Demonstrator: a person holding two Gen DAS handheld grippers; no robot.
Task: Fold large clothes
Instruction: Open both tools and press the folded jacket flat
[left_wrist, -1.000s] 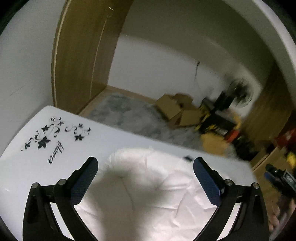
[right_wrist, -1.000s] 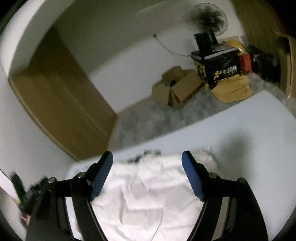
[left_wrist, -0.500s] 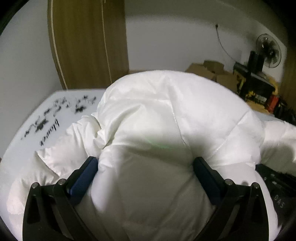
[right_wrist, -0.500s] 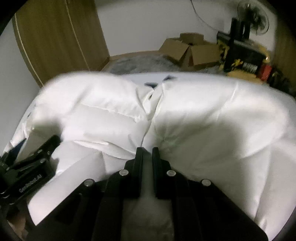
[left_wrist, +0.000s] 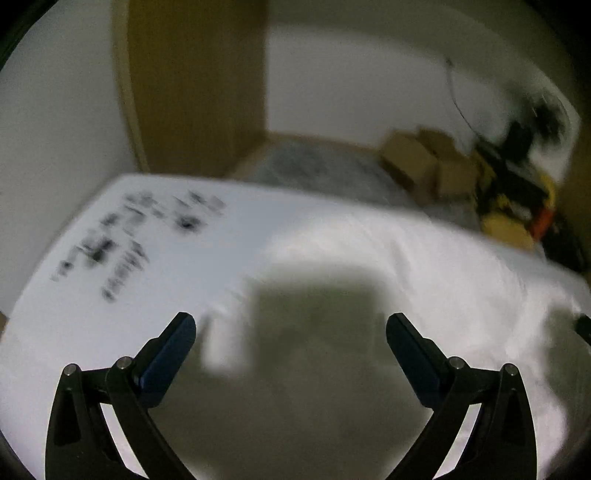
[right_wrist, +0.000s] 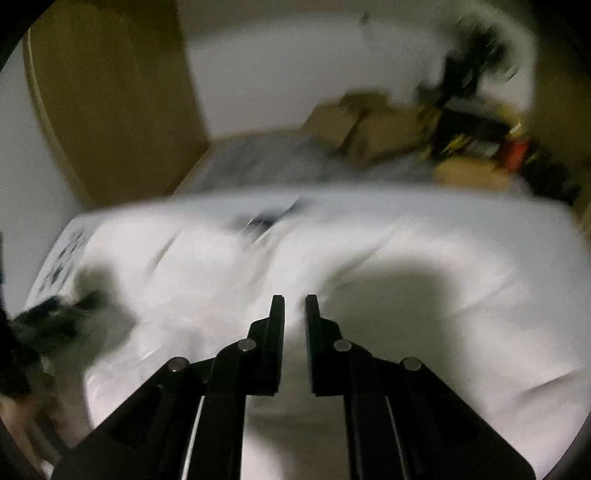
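A white puffy quilted garment (left_wrist: 424, 288) lies spread on a white table (left_wrist: 74, 325) with black floral print. My left gripper (left_wrist: 291, 325) is wide open above the garment's left part, holding nothing. In the right wrist view the garment (right_wrist: 424, 258) fills the middle. My right gripper (right_wrist: 294, 306) has its jaws nearly together with a narrow gap over the white fabric; the blur hides whether cloth is pinched between them. The left gripper shows as a dark blur at the left edge (right_wrist: 48, 325).
Beyond the table's far edge are a grey rug (left_wrist: 325, 166), cardboard boxes (left_wrist: 424, 162), a black and yellow box (right_wrist: 469, 136) and a fan (right_wrist: 480, 40). A wooden door (left_wrist: 192, 81) stands at the back left. Both views are motion-blurred.
The garment, bulging up between my left gripper's fingers half a second ago, now lies lower and flatter. Both grippers have pulled back and up. The right jaws have parted slightly.
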